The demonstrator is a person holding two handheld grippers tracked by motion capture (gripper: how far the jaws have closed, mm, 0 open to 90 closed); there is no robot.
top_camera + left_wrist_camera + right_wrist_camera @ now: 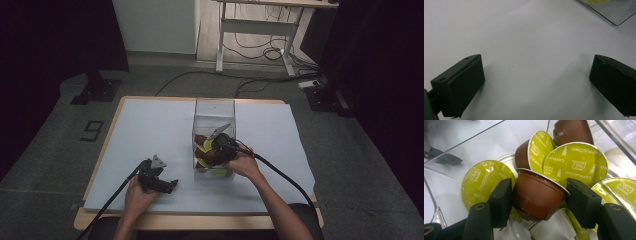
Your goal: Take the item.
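- Right gripper view: the right gripper [537, 195] has its jaws about half open, one on each side of a brown coffee capsule [536, 193] lying on its side on top of the pile. The left pad looks to be at the capsule's wall, while the right pad sits near the rim, and I cannot tell whether it presses yet. With a hold on rim and rounded wall, the capsule could pivot or squirt out when lifted.
- The capsule's body is thin and slightly dented, so too hard a squeeze could crush it or burst the foil.
- The neighbouring capsules with green foil lids [576, 165] lean right against the held one, so a lift may drag them along or topple the heap.
- High view: the pile lies in the bottom of a clear box [214, 107] standing right of centre on the worktop [150, 130], with the right gripper [220, 145] down inside it. The walls are tall and close, so pulling up at a slant could knock the gripper or the capsule on a wall and shift or tip the box.
- The left gripper [170, 186] rests near the front edge, left of the box, wide open and empty. It does not steady the box, so nothing holds it if it slides.
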